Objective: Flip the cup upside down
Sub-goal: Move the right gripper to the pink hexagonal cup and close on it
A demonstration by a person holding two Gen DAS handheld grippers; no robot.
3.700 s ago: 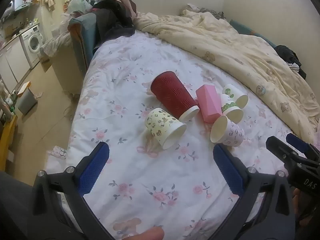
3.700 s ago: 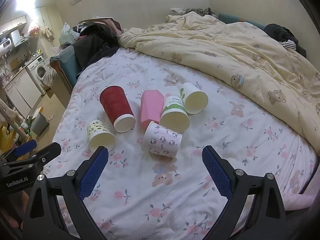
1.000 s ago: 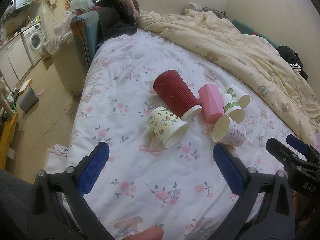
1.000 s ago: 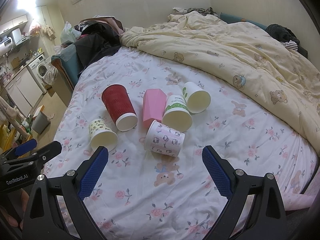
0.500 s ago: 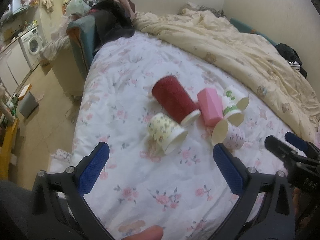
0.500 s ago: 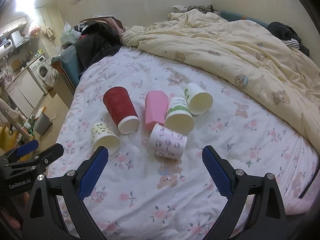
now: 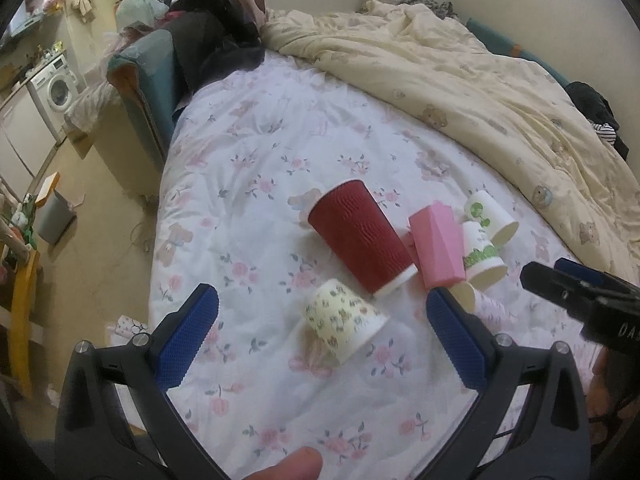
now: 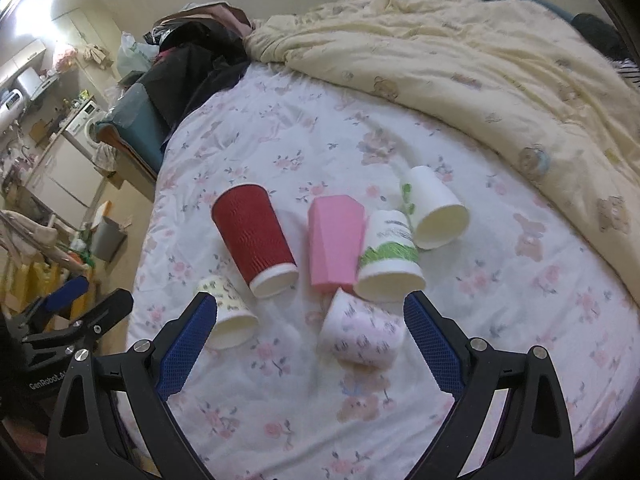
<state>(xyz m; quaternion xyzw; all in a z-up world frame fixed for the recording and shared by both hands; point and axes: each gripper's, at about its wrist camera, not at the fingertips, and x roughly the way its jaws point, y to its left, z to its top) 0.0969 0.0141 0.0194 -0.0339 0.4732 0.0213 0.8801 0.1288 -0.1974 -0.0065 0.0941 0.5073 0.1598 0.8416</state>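
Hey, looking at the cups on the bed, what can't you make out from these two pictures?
- Pink-print cup: in the left wrist view the left claw finger hides most of it.
- Yellow floral cup: in the right wrist view the right claw finger covers part of it.
- Pink faceted cup: its open end faces away or is blocked in both views.
- Green-band cup: its lettering is too blurred to read.
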